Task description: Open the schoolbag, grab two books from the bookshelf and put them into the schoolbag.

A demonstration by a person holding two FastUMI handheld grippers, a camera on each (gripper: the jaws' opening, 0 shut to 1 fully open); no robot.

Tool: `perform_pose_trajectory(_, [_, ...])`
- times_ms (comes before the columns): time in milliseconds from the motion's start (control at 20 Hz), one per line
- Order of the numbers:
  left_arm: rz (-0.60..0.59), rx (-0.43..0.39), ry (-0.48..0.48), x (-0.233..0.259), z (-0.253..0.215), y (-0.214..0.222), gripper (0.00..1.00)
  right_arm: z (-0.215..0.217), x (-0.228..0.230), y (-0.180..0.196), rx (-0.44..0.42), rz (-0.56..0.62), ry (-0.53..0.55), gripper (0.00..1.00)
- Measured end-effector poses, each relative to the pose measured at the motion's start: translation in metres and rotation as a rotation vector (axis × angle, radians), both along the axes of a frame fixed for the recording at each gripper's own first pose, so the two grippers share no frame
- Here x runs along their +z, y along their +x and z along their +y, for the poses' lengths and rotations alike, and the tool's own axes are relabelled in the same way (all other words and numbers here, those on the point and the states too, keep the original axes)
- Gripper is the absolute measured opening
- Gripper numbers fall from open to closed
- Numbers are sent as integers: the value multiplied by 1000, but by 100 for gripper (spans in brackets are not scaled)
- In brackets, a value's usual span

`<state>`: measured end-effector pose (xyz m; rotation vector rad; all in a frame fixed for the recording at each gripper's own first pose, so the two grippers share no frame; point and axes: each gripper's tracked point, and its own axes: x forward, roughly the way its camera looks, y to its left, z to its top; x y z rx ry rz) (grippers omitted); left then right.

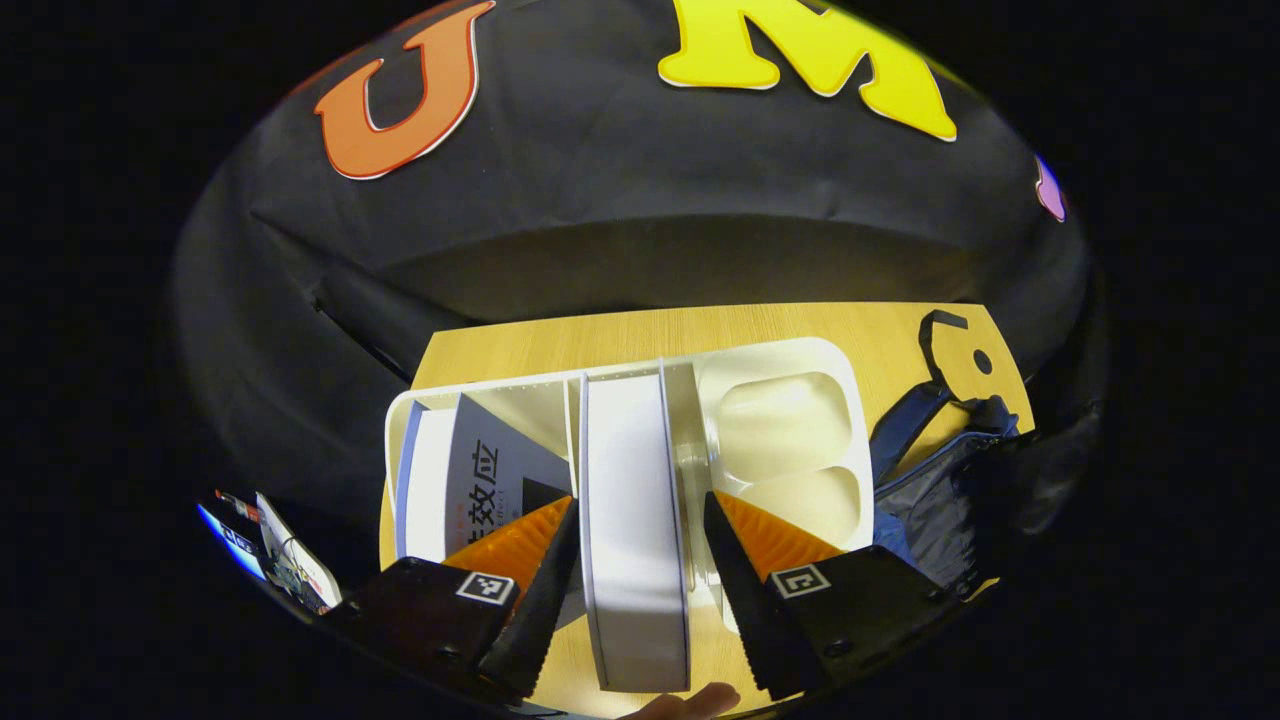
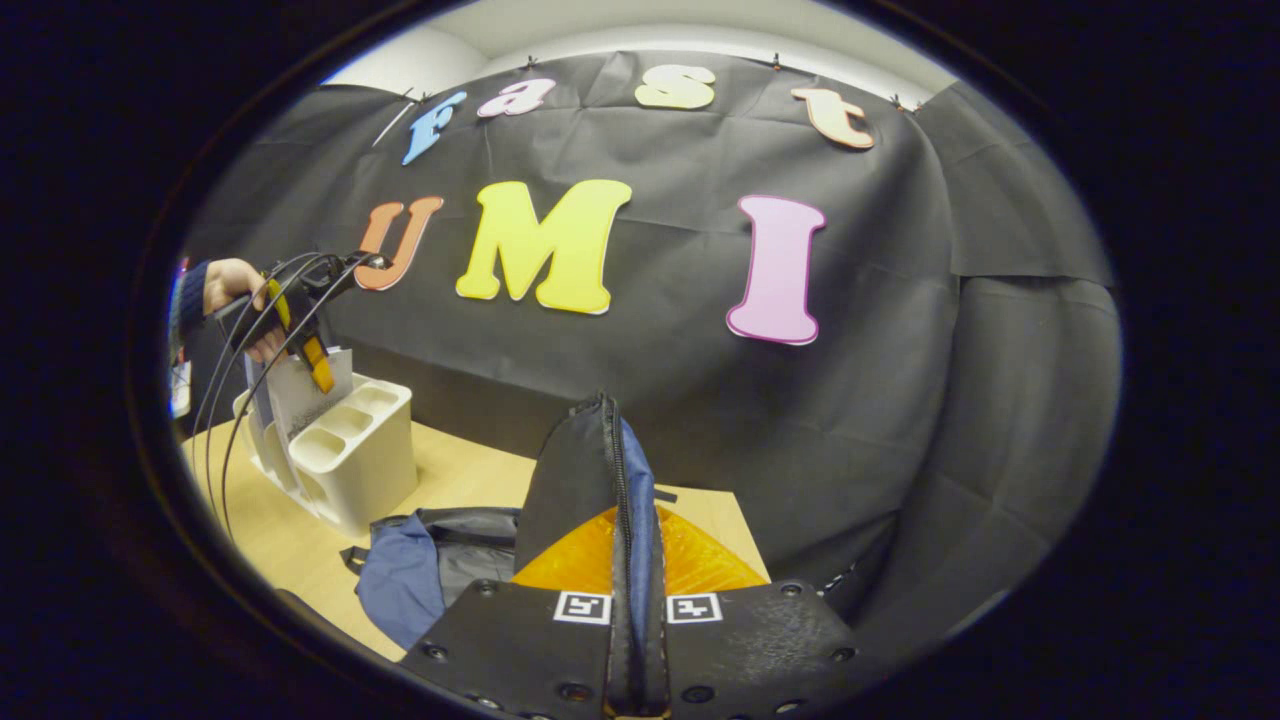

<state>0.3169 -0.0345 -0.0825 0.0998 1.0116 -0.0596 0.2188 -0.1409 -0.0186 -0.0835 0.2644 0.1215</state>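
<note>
In the left gripper view the left tool [image 1: 640, 560] looks down on a white bookshelf [image 1: 620, 375] standing on the wooden counter [image 1: 880, 335]; its fingers stand apart on either side of an upright white book [image 1: 635, 520], close to the covers, though whether they already press on it cannot be told; a second book [image 1: 470, 480] with a grey cover leans in the slot beside it. The book looks stiff and moderately heavy, with smooth covers that may slip, so it is probably best pinched across its thickness near the top edge and drawn straight up; a shallow grip could let it swing.

In the right gripper view the right tool [image 2: 637, 590] is closed on a raised edge of the schoolbag [image 2: 600, 480], the zipper running up between its fingers; the fabric is soft and limp, so holding this edge up likely keeps the mouth open. The bag lies on the counter beside the bookshelf; farther off, a hand [image 2: 232, 290] holds the left tool tilted down over the books.
</note>
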Motion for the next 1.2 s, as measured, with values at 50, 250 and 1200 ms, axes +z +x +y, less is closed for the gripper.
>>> perform_pose_trajectory(50, [21, 1, -9, -3, -2, -3, 73, 0, -2, -1, -1, 2, 5, 6])
perform_pose_trajectory(250, [45, -5, -21, -5, -4, -6, 52, -3, -11, -1, -7, 17, 9, 6])
perform_pose_trajectory(1200, [-18, -70, 9, 28, 9, -151, 45, 11, -22, -14, -3, -5, -7, 7])
